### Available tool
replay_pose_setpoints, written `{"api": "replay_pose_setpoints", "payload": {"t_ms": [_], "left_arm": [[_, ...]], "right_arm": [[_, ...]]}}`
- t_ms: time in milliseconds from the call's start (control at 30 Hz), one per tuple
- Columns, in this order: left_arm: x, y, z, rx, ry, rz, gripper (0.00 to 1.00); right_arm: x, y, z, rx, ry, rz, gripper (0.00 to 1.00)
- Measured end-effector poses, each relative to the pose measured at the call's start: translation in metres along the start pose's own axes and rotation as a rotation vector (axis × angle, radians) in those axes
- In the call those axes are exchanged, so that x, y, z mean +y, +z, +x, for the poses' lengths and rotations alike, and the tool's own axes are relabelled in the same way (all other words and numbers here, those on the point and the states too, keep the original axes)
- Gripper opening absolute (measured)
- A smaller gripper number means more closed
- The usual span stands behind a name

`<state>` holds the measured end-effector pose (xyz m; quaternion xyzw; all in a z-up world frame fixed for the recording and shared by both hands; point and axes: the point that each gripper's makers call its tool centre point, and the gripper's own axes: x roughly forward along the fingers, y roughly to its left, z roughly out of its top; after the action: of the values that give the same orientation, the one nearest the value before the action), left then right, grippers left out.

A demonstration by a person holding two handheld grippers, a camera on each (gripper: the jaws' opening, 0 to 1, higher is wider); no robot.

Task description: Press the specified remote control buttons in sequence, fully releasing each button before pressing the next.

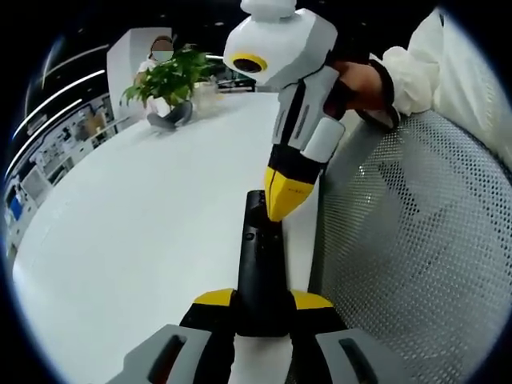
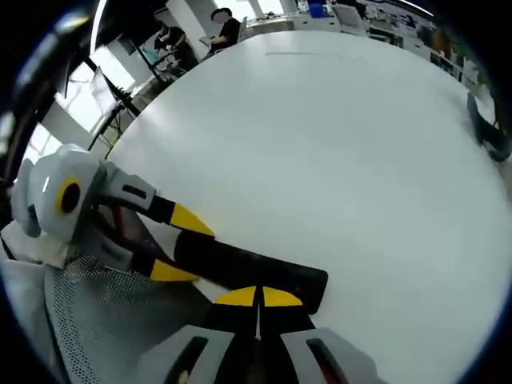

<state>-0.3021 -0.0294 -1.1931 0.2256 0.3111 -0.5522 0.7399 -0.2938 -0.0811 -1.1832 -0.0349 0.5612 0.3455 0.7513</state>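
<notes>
- Left gripper view: my left gripper (image 1: 260, 308) pinches the near end of the black remote control (image 1: 261, 268), a yellow tip on each side of it.
- The remote's long axis runs straight away from me, near to far, over the white table (image 1: 144, 232). I cannot tell whether it rests on the table or hangs just above it.
- My right gripper (image 1: 286, 200) comes down from the upper right with its yellow tips pressed together into one point. That point sits on the far part of the remote's face, touching it or nearly so; I cannot make out which button.
- To the right lies a white mesh surface (image 1: 416, 240). At the far end of the table stands a potted plant (image 1: 172, 80).
- Right gripper view: my right gripper (image 2: 258, 298) shows at the bottom, tips closed with only a hairline between them, right over the remote control (image 2: 256, 272).
- Here the remote lies crosswise, its free end to the right and the held end to the left, where the left gripper (image 2: 180, 248) clamps it between two yellow tips.
- The pressing claw is the right one and the target is directly under it, so I judge the next move to be a short push or lift along my own jaws, with no sideways travel.
- The left claw only has to hold the remote steady.
</notes>
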Motion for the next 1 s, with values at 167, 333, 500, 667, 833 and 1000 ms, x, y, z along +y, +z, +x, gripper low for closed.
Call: {"api": "replay_pose_setpoints", "payload": {"t_ms": [167, 333, 500, 667, 833, 1000], "left_arm": [[-0.0014, 0.0010, -0.0001, -0.002, -0.004, 0.009, 0.25], [-0.0033, 0.0031, 0.0009, -0.009, -0.010, 0.019, 0.25], [-0.0046, 0.0035, 0.0008, -0.011, -0.012, 0.022, 0.25], [-0.0050, 0.0032, -0.0007, -0.012, -0.011, 0.019, 0.25], [-0.0052, 0.0029, -0.0012, -0.012, -0.011, 0.020, 0.25], [-0.0050, 0.0025, -0.0010, -0.012, -0.011, 0.022, 0.25]], "right_arm": [[-0.0040, 0.0054, -0.0029, -0.035, -0.017, 0.011, 0.00], [-0.0048, 0.0064, -0.0027, -0.039, -0.024, 0.008, 0.00], [-0.0054, 0.0042, 0.0012, -0.021, -0.035, -0.011, 0.00], [-0.0058, 0.0055, 0.0003, -0.031, -0.032, -0.010, 0.00], [-0.0058, 0.0055, 0.0009, -0.026, -0.037, -0.029, 0.00], [-0.0062, 0.0056, 0.0010, -0.028, -0.033, -0.022, 0.00]]}}
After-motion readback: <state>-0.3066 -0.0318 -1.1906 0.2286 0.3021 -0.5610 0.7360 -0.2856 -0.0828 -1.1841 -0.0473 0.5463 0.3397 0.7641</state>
